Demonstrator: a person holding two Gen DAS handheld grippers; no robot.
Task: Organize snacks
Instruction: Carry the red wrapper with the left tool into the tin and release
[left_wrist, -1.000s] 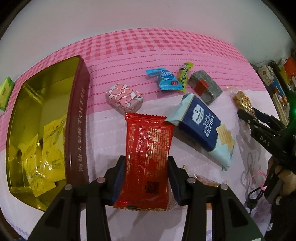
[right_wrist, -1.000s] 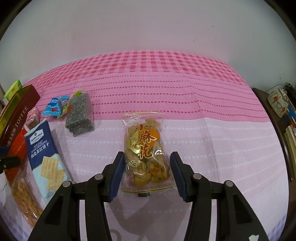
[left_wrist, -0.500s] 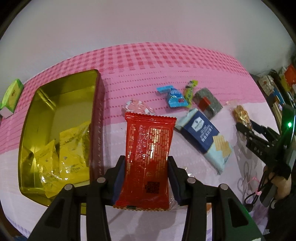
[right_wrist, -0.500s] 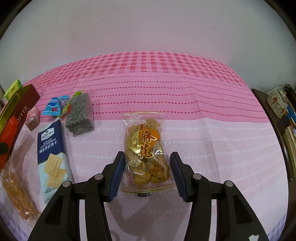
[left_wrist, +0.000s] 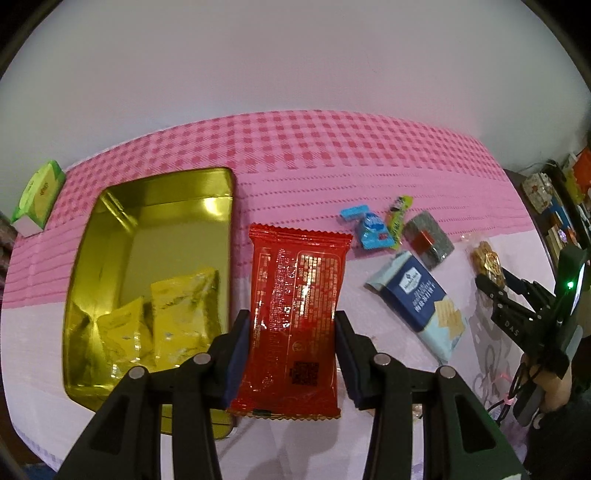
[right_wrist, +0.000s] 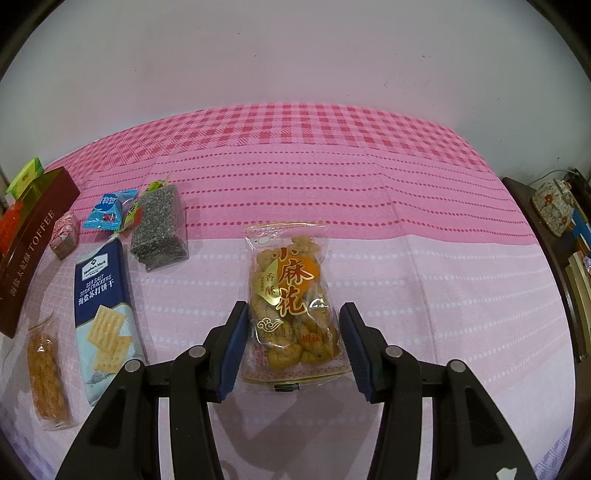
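Observation:
My left gripper (left_wrist: 291, 354) is shut on a red snack packet (left_wrist: 297, 306), held above the pink cloth just right of an open gold tin (left_wrist: 229, 221). Yellow packets (left_wrist: 177, 321) lie inside the tin. My right gripper (right_wrist: 291, 339) is shut on a clear bag of fried dough twists (right_wrist: 291, 291) and shows at the right edge of the left wrist view (left_wrist: 496, 291). A blue cracker pack (right_wrist: 101, 306), a grey sesame block (right_wrist: 160, 232), a blue candy (right_wrist: 107, 212), a pink wrapped sweet (right_wrist: 64, 240) and an orange crisp bar (right_wrist: 46, 376) lie between the grippers.
A green box (left_wrist: 38, 195) stands behind the tin at the far left. The tin's brown side reads TOFFEE (right_wrist: 33, 251). A dark side table with a patterned jar (right_wrist: 554, 206) stands past the cloth's right edge. A white wall runs behind the table.
My left gripper has risen with the red packet and drawn back, so the tin shows more fully from above. The right gripper and its bag have stayed still.

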